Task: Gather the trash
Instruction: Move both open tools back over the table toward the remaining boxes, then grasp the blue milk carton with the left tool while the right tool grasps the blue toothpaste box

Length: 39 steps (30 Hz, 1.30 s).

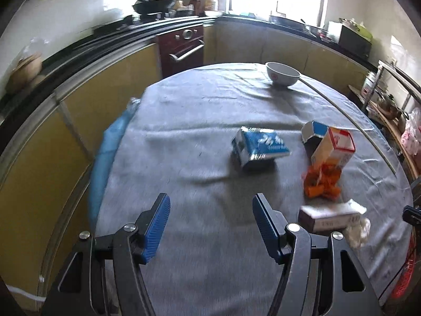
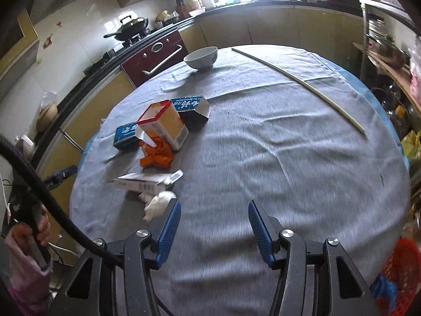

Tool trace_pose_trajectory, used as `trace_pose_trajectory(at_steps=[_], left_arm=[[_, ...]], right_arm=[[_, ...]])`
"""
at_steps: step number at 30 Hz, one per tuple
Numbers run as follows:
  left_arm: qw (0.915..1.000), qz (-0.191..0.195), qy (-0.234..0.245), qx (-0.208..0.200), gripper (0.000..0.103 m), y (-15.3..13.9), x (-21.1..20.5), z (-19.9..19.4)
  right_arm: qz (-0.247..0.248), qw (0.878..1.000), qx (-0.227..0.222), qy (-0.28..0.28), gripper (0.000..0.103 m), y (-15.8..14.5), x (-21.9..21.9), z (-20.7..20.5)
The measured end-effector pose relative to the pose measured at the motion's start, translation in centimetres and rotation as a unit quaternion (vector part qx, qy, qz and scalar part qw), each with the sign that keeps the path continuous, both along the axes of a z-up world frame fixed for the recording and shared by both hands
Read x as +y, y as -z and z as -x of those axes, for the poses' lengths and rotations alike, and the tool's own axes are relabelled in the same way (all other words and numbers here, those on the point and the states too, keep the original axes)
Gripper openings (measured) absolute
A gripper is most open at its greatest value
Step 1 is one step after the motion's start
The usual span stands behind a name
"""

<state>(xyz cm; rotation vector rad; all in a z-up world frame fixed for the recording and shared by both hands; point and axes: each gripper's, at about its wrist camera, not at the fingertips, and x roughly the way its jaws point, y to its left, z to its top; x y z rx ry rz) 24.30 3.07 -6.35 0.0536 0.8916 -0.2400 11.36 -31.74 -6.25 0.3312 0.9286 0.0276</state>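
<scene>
Trash lies on a round table with a grey cloth (image 1: pixel 200 121) (image 2: pixel 289 152). A blue carton (image 1: pixel 259 144) (image 2: pixel 126 134) lies on its side. An orange-and-white box (image 1: pixel 334 147) (image 2: pixel 164 123) stands beside a second blue-and-silver carton (image 1: pixel 314 131) (image 2: pixel 192 106). An orange wrapper (image 1: pixel 322 181) (image 2: pixel 156 155), a flat dark-and-white box (image 1: pixel 329 214) (image 2: pixel 143 181) and a crumpled white tissue (image 1: pixel 359 230) (image 2: pixel 159 202) lie nearer. My left gripper (image 1: pixel 210 202) hangs open over bare cloth, left of the trash. My right gripper (image 2: pixel 214 209) is open too, empty, just right of the tissue.
A white bowl (image 1: pixel 282 73) (image 2: pixel 201 56) and a long pale stick (image 2: pixel 300 81) lie at the table's far side. A red mesh basket (image 2: pixel 400 276) sits at the lower right. A hand (image 2: pixel 29 237) holds the other gripper's handle at the left. Kitchen counters ring the table.
</scene>
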Motion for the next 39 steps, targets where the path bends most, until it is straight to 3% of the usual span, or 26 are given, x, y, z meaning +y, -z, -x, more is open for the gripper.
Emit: trace_pose_trajectory(at_steps=[7, 16, 21, 26, 33, 39], left_arm=[[0.9973, 0.03, 0.029, 0.061, 0.067, 1.3, -2.8, -6.3], [0.997, 0.033, 0.047, 0.052, 0.067, 0.9, -6.8, -12.3], [0.9914, 0.055, 0.067, 0.098, 0.067, 3.1, -7.8, -15.4], [0.9786, 0.094, 0.128, 0.132, 0.067, 4.5, -7.7, -14.5], [0.9601, 0.062, 0.224, 0.155, 0.067, 5.2, -8.5, -10.9], [0.96, 0.059, 0.238, 0.135, 0.068, 3.6, -8.6, -9.3]], right_arm=[[0.028, 0.999, 0.016, -0.024, 0.057, 0.9, 0.4, -4.4], [0.093, 0.994, 0.022, -0.061, 0.057, 2.3, 0.2, -11.3], [0.106, 0.99, 0.022, -0.089, 0.058, 3.0, 0.8, -14.9], [0.135, 0.981, 0.017, -0.137, 0.061, 3.4, 1.8, -17.8], [0.183, 0.961, 0.0, -0.206, 0.066, 3.3, 3.7, -20.7], [0.223, 0.937, -0.013, -0.267, 0.07, 3.5, 6.0, -22.5]])
